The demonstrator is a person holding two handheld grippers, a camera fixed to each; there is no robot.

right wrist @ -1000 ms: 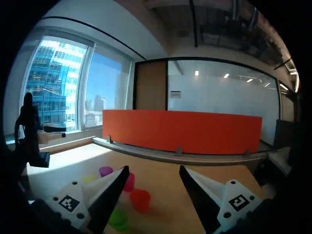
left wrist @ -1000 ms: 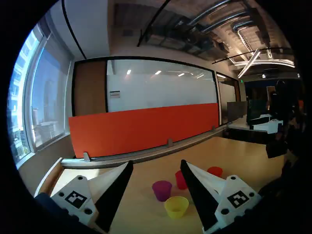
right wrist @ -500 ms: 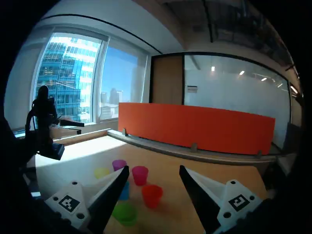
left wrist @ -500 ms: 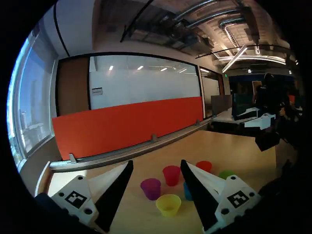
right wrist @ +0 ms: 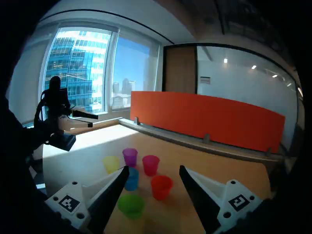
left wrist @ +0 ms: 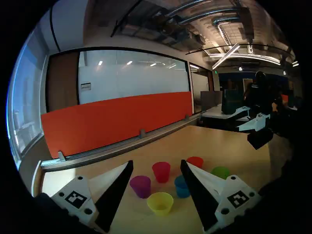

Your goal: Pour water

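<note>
We are seeing left gripper (left wrist: pixel 156 162) and right gripper (right wrist: pixel 154 167) both gaping wide, empty; red cup (right wrist: pixel 161 187) is sitting ahead-below, nearer the right.

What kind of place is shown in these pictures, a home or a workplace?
Most likely an open-plan office in a city. A long wooden desk carries an orange divider panel, exposed pipes run along the ceiling, and a large window looks out on glass towers.
</note>
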